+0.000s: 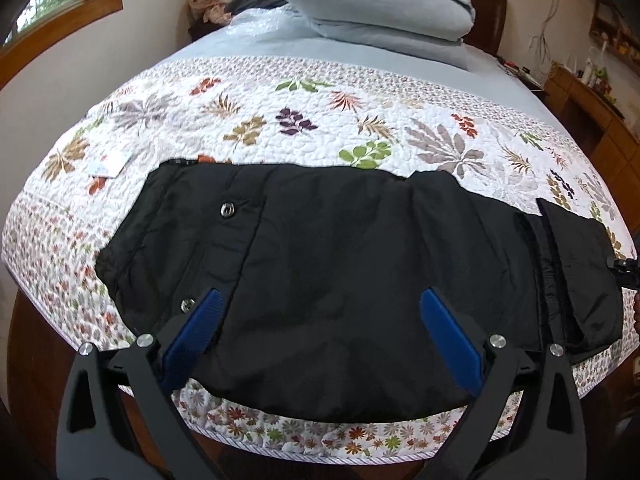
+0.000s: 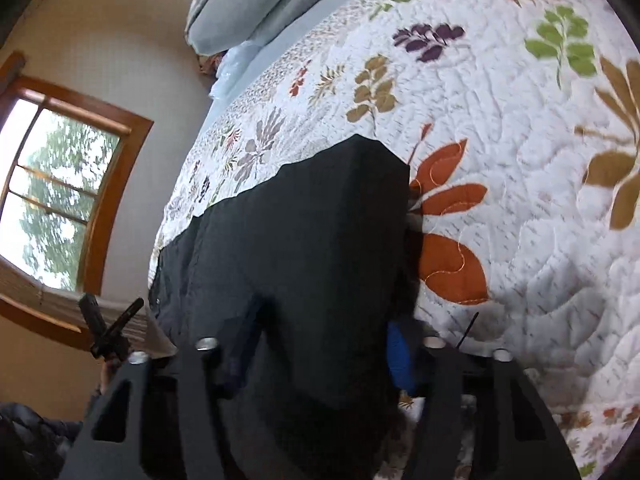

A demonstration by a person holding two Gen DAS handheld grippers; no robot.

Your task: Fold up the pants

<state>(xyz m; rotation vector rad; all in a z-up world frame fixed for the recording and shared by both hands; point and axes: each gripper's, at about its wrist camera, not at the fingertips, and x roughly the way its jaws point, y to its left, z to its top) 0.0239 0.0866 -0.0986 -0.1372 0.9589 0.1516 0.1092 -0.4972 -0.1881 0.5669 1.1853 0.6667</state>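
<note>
Black pants [image 1: 340, 260] lie across the near edge of a leaf-print quilt [image 1: 320, 120]. The waist, with two metal snaps [image 1: 227, 210], is at the left, and the leg end at the right is doubled over in a flap [image 1: 580, 272]. My left gripper [image 1: 322, 300] hovers over the middle of the pants, open, its blue pads [image 1: 448, 336] wide apart with nothing pinched. In the right wrist view, my right gripper [image 2: 328, 344] has a thick bunch of the pants [image 2: 312, 240] filling the gap between its fingers. Only part of one blue pad [image 2: 400, 360] shows.
Folded grey bedding [image 1: 380, 4] is stacked at the head of the bed. A small white card [image 1: 108, 164] lies on the quilt beyond the waist. A wooden-framed window [image 2: 60, 200] is on the left wall and a cluttered wooden dresser [image 1: 592, 120] stands at the right.
</note>
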